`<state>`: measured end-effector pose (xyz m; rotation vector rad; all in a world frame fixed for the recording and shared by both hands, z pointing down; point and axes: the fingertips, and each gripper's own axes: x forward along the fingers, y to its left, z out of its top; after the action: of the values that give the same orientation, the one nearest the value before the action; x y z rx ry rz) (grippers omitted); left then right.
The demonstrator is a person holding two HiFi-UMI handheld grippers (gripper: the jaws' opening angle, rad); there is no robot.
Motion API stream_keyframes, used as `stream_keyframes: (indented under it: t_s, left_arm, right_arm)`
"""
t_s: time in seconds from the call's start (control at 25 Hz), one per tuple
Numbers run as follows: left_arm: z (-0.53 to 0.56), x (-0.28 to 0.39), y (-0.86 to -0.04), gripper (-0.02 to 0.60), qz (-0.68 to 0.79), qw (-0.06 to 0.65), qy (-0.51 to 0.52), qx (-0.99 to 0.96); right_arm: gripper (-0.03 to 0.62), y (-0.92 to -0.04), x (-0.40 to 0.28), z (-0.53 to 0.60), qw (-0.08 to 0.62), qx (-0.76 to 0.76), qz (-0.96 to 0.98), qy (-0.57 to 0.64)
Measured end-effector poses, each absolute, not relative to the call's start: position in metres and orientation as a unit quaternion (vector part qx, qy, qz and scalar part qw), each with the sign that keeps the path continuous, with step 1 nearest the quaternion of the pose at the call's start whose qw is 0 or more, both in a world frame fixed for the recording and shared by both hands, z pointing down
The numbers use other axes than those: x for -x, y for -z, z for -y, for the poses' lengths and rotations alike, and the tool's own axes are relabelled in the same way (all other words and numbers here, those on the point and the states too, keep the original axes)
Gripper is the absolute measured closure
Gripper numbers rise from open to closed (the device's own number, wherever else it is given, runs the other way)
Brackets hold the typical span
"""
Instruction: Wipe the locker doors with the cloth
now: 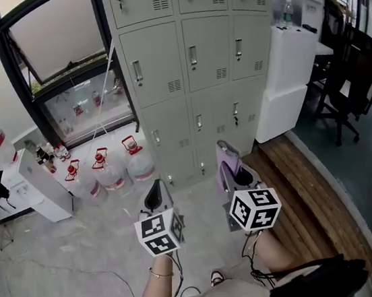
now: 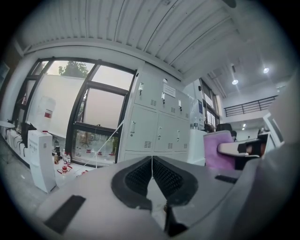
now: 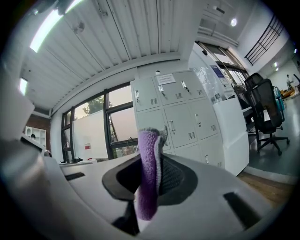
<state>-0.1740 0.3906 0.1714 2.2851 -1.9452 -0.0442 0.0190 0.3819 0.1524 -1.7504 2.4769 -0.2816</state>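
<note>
Purple cloth [image 3: 146,183] pinched upright in clamped jaws of right gripper [image 3: 154,143], held well short of grey lockers [image 1: 193,75], left gripper [image 2: 152,160] alongside, jaws pressed together, empty, water jugs [image 1: 111,171] on floor left of lockers

Both grippers sit low in the centre of the head view, side by side but apart, with their jaws pointing toward the top of the frame. The left gripper [image 1: 157,194] has its jaws pressed together with nothing between them. The right gripper [image 1: 228,167] is clamped on a purple cloth [image 3: 147,173], which stands up past its jaw tips. The bare left forearm [image 1: 160,285] and right forearm [image 1: 271,252] run down toward the bottom edge.
</note>
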Motion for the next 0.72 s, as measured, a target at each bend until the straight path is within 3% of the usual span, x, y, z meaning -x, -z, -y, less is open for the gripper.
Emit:
stream_keyframes:
  t_s: [0.72]
  left_arm:
    - [-0.261, 0.155, -0.192, 0.572, 0.661, 0.081, -0.01, -0.745]
  right_arm:
    - [0.534, -0.187, -0.038, -0.242, 0.02, 0.562, -0.818, 0.122]
